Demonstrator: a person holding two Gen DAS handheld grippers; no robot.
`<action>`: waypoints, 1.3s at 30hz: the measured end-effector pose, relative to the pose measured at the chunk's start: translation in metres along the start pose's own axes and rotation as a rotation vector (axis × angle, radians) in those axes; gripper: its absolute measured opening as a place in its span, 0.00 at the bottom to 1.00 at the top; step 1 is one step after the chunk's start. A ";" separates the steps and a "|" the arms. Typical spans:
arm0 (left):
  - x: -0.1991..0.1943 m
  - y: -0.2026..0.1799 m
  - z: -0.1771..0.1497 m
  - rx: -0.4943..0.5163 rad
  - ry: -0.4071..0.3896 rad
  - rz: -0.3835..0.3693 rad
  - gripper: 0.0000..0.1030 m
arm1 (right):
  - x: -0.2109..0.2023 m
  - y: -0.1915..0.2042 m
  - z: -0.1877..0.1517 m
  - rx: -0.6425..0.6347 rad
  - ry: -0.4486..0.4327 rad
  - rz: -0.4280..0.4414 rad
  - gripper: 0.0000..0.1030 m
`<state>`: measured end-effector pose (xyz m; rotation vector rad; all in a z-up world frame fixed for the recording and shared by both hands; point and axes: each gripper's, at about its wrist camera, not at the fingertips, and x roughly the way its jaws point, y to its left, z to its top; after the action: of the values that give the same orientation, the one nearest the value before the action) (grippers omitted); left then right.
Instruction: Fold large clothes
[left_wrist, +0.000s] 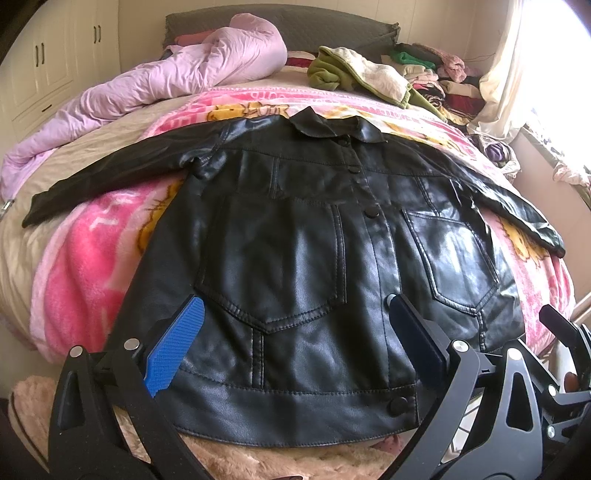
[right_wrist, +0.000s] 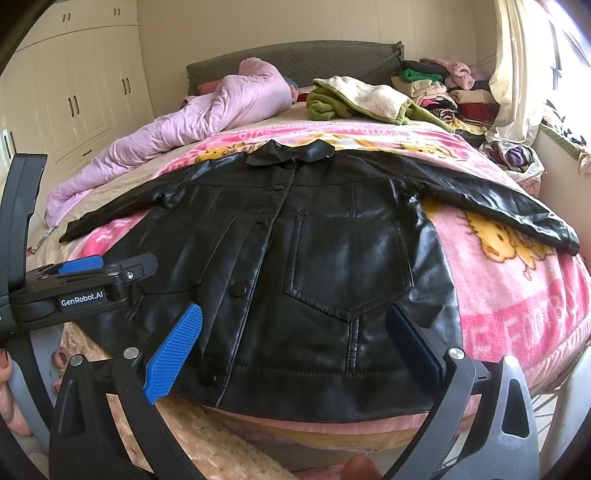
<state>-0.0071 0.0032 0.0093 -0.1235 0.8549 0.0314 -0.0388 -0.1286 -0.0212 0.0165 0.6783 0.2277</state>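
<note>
Hovering over the near edge of the bed (left_wrist: 22, 258): both tongs spread wide, pinching nothing. Left tongs (left_wrist: 295, 350) sit above the hem of the black leather jacket (left_wrist: 295, 240), left of its button placket; right tongs (right_wrist: 295, 350) sit above the hem on the other side, below the right chest pocket (right_wrist: 351, 258). Jacket lies face up and buttoned on the pink blanket (left_wrist: 74, 280), collar toward the headboard (left_wrist: 332, 29), hem at the near edge, both sleeves spread outward toward the side edges. Judgement: folding not begun; first step likely bringing a sleeve across the body. To do it well, pinch each sleeve near the cuff and at the shoulder seam rather than mid-panel, since the stiff, slick leather will probably slide and spring back; lay the sleeve flat along the placket and press the crease before releasing. Keep the hem from dragging off the near edge. Left wrist view alone shows the hem's bottom snap (left_wrist: 397, 406), and the far right corner holds the right tongs seen from the side. Right wrist view alone shows the left tool's branded body (right_wrist: 86, 302), fingers (right_wrist: 7, 369) at the left margin, more of the white wardrobe (right_wrist: 85, 85), and the right sleeve's cuff (right_wrist: 565, 236) nearing the bed's right edge. A lilac duvet (left_wrist: 166, 77) and a pile of clothes (left_wrist: 443, 77) occupy the far end.
</note>
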 end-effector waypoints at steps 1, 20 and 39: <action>-0.001 0.000 0.001 0.000 0.000 0.001 0.91 | 0.000 0.000 0.001 0.001 -0.001 0.000 0.96; 0.020 0.001 0.052 0.001 0.002 0.036 0.91 | 0.018 -0.014 0.049 0.044 -0.033 0.003 0.96; 0.063 -0.018 0.119 0.039 0.021 0.023 0.91 | 0.051 -0.034 0.120 0.081 -0.093 -0.006 0.96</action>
<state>0.1245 -0.0018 0.0406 -0.0774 0.8775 0.0355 0.0814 -0.1443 0.0382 0.1020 0.5950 0.1923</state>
